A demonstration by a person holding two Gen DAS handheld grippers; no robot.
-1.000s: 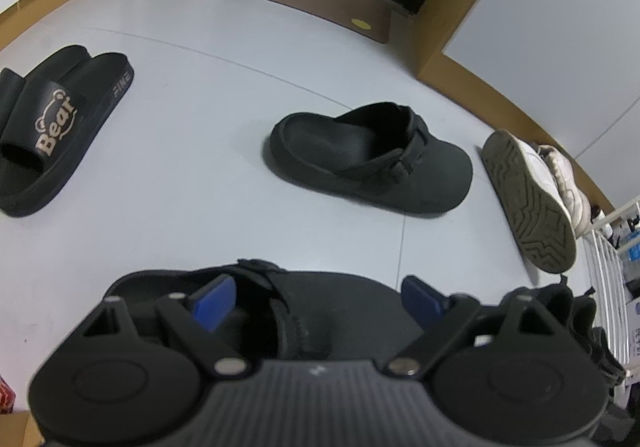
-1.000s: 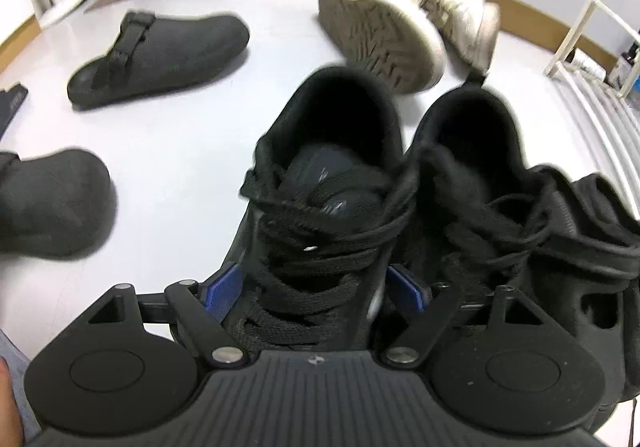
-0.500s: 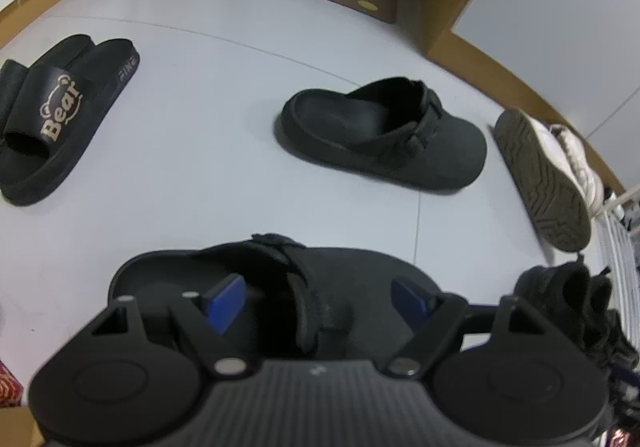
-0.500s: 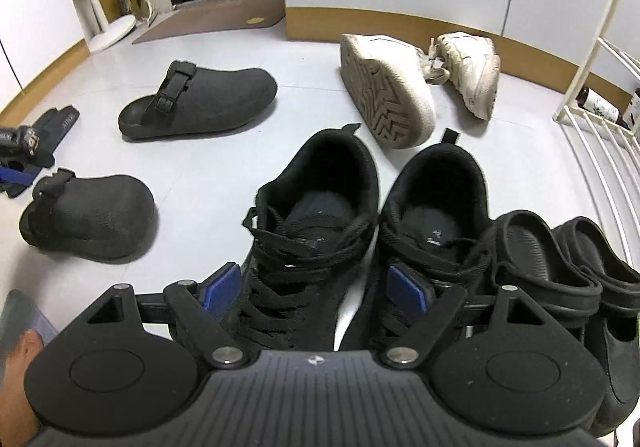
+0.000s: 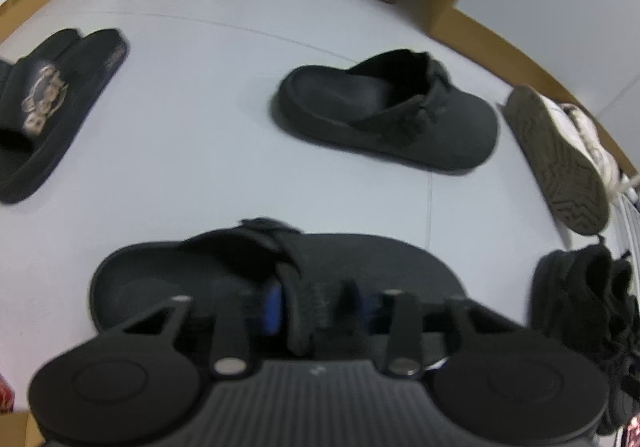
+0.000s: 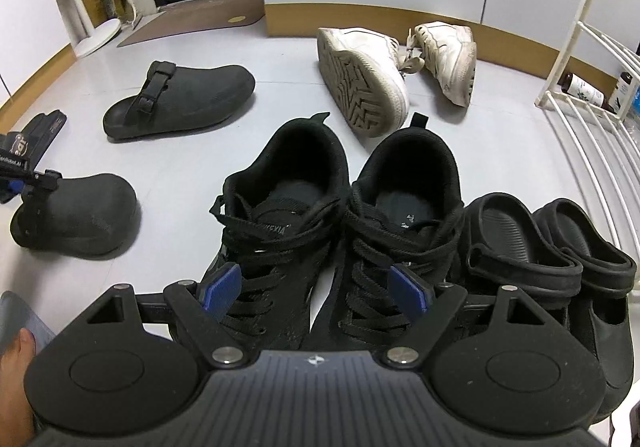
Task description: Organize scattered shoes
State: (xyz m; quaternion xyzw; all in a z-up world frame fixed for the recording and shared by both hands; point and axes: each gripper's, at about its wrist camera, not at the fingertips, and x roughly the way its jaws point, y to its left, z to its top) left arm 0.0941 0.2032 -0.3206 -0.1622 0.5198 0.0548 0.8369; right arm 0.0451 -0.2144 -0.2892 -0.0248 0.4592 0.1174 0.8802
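Observation:
My left gripper (image 5: 320,305) is shut on the strap of the near black clog (image 5: 380,263), which lies on the white floor right in front of it. Its mate, a second black clog (image 5: 400,119), rests farther off; it also shows in the right wrist view (image 6: 180,103). My right gripper (image 6: 316,289) stands open above a pair of black lace-up sneakers (image 6: 280,207) set side by side, with nothing between its fingers. In the right wrist view, the held clog (image 6: 80,215) sits at the far left with the left gripper's tip on its strap.
Black "Bear" slides (image 5: 44,111) lie at the left. Two white sneakers (image 6: 360,75), one on its side showing its sole, sit near the wall. A pair of black rubber clogs (image 6: 532,247) stands beside the sneakers. A white wire rack (image 6: 592,127) is at the right, a brown doormat (image 6: 200,23) by the door.
My left gripper has closed from open onto the near clog's strap. My right gripper has drawn back and up from the black sneakers, staying open.

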